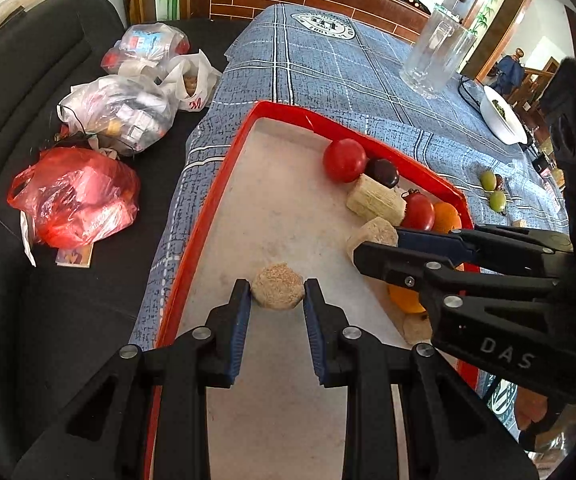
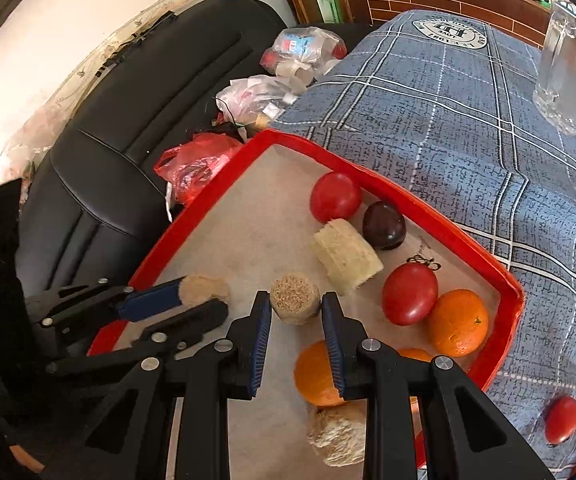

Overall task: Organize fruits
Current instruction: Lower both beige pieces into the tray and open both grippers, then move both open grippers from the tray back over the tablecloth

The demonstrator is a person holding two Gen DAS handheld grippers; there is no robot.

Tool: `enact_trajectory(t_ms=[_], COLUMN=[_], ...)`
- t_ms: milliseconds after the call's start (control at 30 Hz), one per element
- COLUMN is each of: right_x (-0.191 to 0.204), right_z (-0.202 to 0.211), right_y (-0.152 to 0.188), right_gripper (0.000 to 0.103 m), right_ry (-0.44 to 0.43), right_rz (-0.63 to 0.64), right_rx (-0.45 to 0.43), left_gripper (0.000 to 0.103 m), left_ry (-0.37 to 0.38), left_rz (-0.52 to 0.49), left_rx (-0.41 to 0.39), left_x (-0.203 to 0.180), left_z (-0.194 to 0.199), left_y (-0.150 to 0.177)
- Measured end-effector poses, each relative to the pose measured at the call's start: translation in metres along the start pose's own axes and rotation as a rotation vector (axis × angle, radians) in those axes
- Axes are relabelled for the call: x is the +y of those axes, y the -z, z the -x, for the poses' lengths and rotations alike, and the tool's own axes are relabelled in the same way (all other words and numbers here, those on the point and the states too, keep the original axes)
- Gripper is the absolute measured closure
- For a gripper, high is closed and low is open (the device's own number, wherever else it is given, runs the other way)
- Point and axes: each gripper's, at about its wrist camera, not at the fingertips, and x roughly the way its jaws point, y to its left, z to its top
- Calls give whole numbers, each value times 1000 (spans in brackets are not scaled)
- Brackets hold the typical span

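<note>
A red-rimmed tray (image 1: 207, 208) (image 2: 428, 209) lies on the blue checked cloth. My left gripper (image 1: 277, 286) is shut on a tan fibrous stub (image 1: 278, 296), held just over the tray's white floor. My right gripper (image 2: 295, 304) is shut on a second tan stub (image 2: 294, 294); in the left wrist view this right gripper (image 1: 376, 245) comes in from the right. Along the tray's far side sit a red fruit (image 2: 335, 197), a dark plum (image 2: 384, 225), a pale stub on its side (image 2: 346, 256), another red fruit (image 2: 409, 294) and oranges (image 2: 458, 322).
Two green fruits (image 1: 493, 190) and a small red fruit (image 2: 562, 420) lie on the cloth outside the tray. A glass mug (image 1: 434, 54) and a white bowl (image 1: 502, 114) stand farther back. Plastic bags (image 1: 76, 196) rest on the black sofa at left.
</note>
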Motion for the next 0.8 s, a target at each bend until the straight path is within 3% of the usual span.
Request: enact_trajectory(t_ms=[533,800], right_x=[-10,-17], right_z=[16,52], right_y=[5,16], right_gripper=[73,66], right_ry=[-17,-34], right_rz=[-47,-102], right_rx=[-23,-81], left_gripper=[78,61], left_ry=[-17,-14], left_rz=[-18,-22], left_rx=[-32,-43], left_x=[-2,-11], left_z=[-1,-3], left_y=[1,0])
